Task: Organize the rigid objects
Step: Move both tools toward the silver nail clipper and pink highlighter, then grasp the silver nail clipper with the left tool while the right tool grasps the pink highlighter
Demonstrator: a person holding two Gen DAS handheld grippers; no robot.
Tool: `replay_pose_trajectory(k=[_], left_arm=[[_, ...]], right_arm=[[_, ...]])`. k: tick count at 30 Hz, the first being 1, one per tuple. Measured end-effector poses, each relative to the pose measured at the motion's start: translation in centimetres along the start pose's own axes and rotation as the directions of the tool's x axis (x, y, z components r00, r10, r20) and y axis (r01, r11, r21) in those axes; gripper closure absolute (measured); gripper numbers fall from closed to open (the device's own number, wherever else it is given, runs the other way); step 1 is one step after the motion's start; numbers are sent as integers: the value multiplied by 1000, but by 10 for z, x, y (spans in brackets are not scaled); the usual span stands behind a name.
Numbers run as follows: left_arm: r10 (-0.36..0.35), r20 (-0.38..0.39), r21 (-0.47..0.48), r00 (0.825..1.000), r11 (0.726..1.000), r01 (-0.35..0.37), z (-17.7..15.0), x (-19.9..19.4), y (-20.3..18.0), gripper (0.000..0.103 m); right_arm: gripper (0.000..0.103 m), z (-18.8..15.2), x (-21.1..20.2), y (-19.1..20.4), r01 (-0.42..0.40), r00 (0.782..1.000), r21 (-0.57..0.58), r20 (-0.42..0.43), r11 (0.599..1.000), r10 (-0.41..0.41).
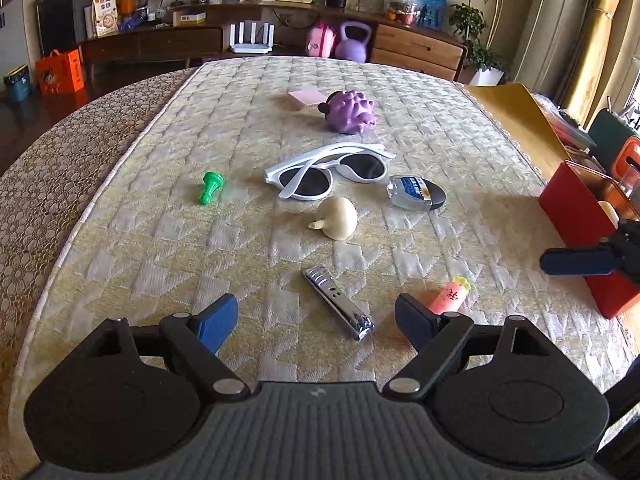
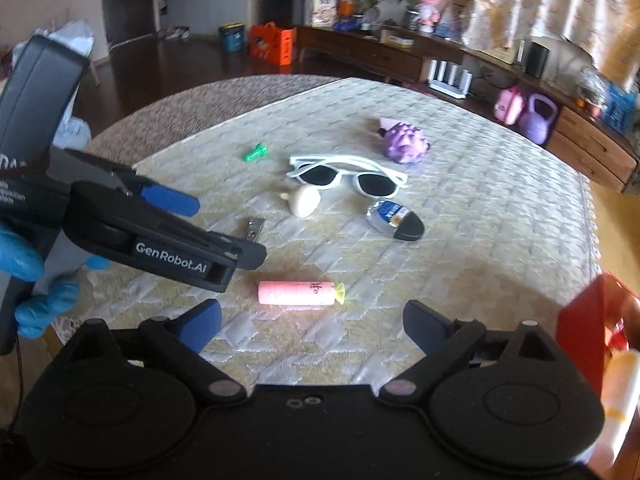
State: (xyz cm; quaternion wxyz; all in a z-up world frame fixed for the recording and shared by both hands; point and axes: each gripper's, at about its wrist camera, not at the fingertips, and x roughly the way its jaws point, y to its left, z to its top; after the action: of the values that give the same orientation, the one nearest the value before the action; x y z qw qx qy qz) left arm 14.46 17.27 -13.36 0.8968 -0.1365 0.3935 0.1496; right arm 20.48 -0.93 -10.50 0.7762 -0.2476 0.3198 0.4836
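Note:
My left gripper is open and empty, just above a steel nail clipper that lies between its fingers. A pink cylinder toy lies by the right fingertip. Farther off lie a cream garlic toy, white sunglasses, a small clear bottle, a green pawn, a purple spiky toy and a pink pad. My right gripper is open and empty, with the pink cylinder toy just ahead. A red box stands at the right.
The objects lie on a yellow quilted cloth over a round table. The left gripper's body, held in a blue-gloved hand, fills the left of the right wrist view. The red box holds a yellow-white item. Cabinets stand beyond the table.

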Motion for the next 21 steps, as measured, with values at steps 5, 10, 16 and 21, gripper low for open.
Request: replay_pose_trajectory(k=[5, 10, 16, 21], left_arm=[[-5, 0, -6, 1000, 1000, 5, -1, 3, -3, 17], [-9, 0, -8, 1000, 1000, 9, -1, 5, -6, 27], [-12, 8, 25, 1000, 1000, 12, -2, 5, -11, 43], [-7, 10, 44, 1000, 999, 6, -3, 6, -13, 66]], right_arm=[[12, 0, 16, 0, -12, 1000, -5, -17, 1000, 12], [18, -1, 27, 2, -21, 1000, -9, -20, 1000, 21], [24, 1, 36, 2, -25, 999, -3, -23, 1000, 25], [30, 1, 40, 1, -33, 999, -3, -30, 999, 33]])
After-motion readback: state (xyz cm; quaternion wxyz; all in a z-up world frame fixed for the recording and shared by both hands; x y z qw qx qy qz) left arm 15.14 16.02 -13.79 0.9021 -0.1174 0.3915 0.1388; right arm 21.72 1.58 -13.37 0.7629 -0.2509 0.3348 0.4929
